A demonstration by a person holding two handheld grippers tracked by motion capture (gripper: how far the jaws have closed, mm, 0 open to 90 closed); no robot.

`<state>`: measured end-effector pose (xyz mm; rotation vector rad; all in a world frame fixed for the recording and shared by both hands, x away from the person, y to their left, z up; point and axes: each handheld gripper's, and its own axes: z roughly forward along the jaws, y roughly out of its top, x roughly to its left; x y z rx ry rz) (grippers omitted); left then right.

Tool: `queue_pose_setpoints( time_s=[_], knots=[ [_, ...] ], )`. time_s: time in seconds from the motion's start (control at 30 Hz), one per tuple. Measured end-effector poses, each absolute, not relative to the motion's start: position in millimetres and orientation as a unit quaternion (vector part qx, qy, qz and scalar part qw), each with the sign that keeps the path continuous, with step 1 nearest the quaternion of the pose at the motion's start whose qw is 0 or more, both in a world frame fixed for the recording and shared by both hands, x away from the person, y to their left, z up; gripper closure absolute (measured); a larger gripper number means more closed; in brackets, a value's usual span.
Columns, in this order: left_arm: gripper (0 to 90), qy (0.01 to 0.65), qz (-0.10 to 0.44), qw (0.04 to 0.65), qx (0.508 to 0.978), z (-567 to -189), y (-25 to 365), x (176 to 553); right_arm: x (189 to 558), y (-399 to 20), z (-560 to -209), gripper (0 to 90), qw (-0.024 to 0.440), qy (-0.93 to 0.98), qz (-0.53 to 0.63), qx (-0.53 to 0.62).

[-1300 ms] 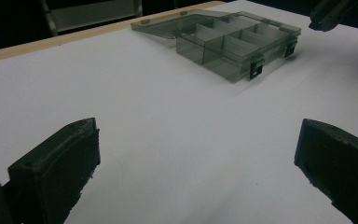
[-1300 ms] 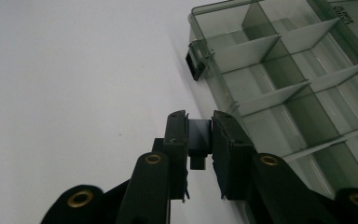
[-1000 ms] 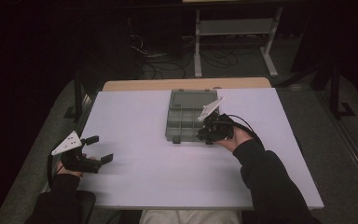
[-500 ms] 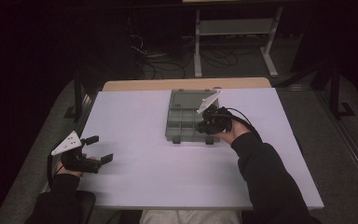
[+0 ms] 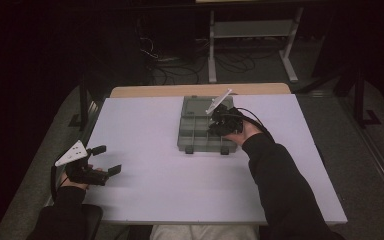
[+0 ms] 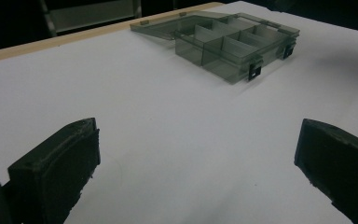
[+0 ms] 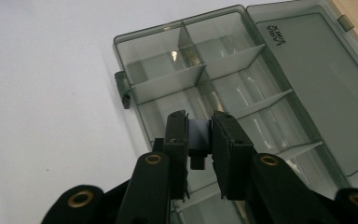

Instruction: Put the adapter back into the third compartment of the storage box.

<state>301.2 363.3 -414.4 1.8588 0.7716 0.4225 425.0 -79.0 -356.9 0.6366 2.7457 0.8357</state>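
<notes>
A grey compartment box lies open at the far middle of the white table, its lid flat against the far edge. The right gripper hangs over its right-hand cells, blocking access from above there. Bare tabletop stretches wide on the left and near sides; the left gripper rests by the near-left edge.

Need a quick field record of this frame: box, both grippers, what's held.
surface: white table top
box: grey translucent compartment box, lid open and lying flat behind it
compartments: those in view look empty
right gripper: over the box, shut on a small grey block
left gripper: open, nothing between its jaws, near the table's left edge, apart from the box
</notes>
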Motion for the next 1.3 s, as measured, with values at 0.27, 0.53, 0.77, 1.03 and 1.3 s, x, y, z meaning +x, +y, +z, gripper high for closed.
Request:
queue_pose_setpoints(
  time_s=[0.27, 0.53, 0.77, 1.03, 1.3],
  knots=[
    [0.0, 0.321, 0.175, 0.516, 0.774, -414.5, 363.3, 301.3, 435.8, -78.5, -353.6, 74.7, 0.103, 0.929, 0.275, 0.226],
    [0.0, 0.321, 0.175, 0.515, 0.775, -414.6, 363.4, 301.4, 448.6, -80.4, -353.6, 74.7, 0.108, 0.926, 0.270, 0.239],
    [0.0, 0.321, 0.175, 0.514, 0.776, -414.8, 363.2, 301.6, 458.1, -78.4, -354.9, 74.6, 0.108, 0.927, 0.262, 0.245],
    [0.0, 0.319, 0.177, 0.512, 0.778, -414.9, 362.8, 301.6, 469.0, -78.0, -363.7, 74.6, 0.101, 0.926, 0.259, 0.254],
    [0.0, 0.317, 0.178, 0.509, 0.780, -414.9, 362.1, 301.5, 481.9, -80.5, -378.6, 74.6, 0.097, 0.925, 0.247, 0.270]
  ],
)
